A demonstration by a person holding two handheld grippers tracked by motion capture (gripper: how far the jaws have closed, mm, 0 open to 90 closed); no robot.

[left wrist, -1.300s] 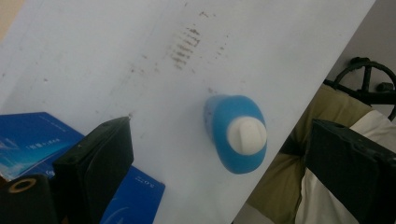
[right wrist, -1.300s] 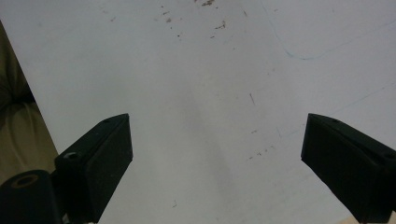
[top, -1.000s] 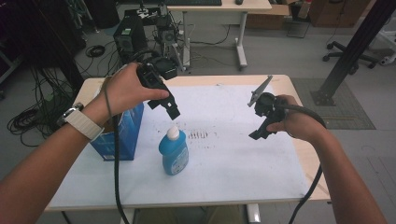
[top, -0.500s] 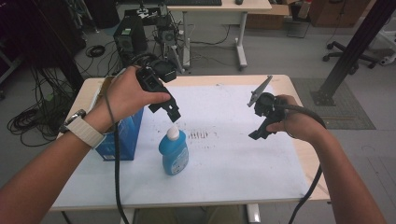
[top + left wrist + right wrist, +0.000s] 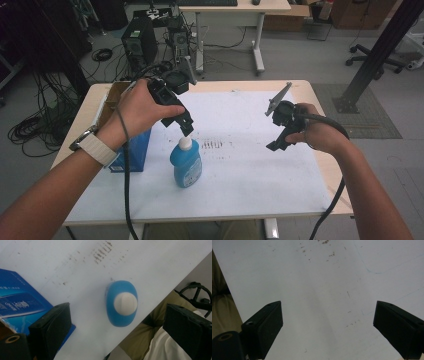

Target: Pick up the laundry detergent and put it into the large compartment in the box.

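Left gripper point(image 5: 186, 127) held just above the white cap of the blue bottle point(image 5: 185, 163), jaws spread wide and gripping nothing; in the left gripper view point(image 5: 117, 322) the cap sits between the two black jaws, well below them, not touched. Right gripper point(image 5: 277, 146) raised over the right half of the table point(image 5: 260, 200), jaws wide apart too and empty, looking down in the right gripper view point(image 5: 328, 327) on bare white tabletop with faint scuffs.

Largest to smallest: white-topped table with wooden edge; blue carton point(image 5: 131, 150) standing at the left, near the left forearm, with an open brown box behind it toward the far left corner; blue bottle standing upright just right of the carton, near the middle-left of the table; patch of dark smudges point(image 5: 215, 145) just right of the bottle's cap.
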